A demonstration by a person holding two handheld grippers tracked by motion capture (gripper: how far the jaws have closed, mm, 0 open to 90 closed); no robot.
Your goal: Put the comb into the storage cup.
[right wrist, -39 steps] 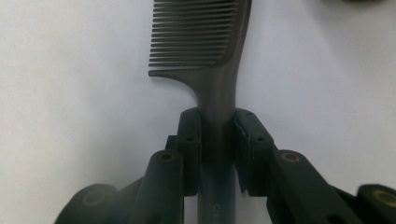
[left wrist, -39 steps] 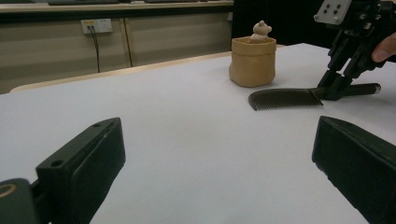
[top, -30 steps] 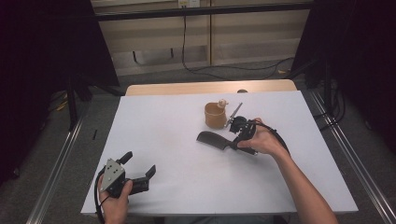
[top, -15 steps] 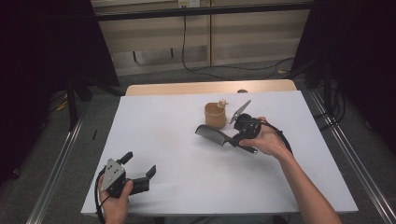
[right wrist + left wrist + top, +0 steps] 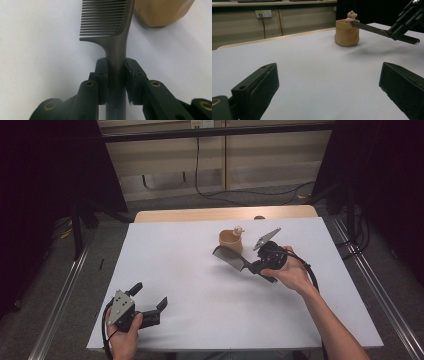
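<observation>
A dark grey comb (image 5: 231, 257) hangs above the white table, its handle (image 5: 116, 72) clamped between the jaws of my right gripper (image 5: 256, 266). The comb's toothed end (image 5: 105, 17) reaches toward a small tan pot (image 5: 231, 241) with a little figure (image 5: 351, 15) sitting at its rim. In the left gripper view the comb (image 5: 372, 28) points at the pot's top. My left gripper (image 5: 150, 302) rests open near the table's front left edge, with nothing between its jaws.
The white table (image 5: 180, 270) has bare room between the two grippers. A wooden strip (image 5: 200, 214) runs along its far edge. Metal rails (image 5: 60, 305) flank the table, and a cable (image 5: 197, 165) hangs at the back wall.
The right gripper has carried the comb up and toward the pot, so the comb's end now lies close to the pot's near side. The left gripper has stayed put.
</observation>
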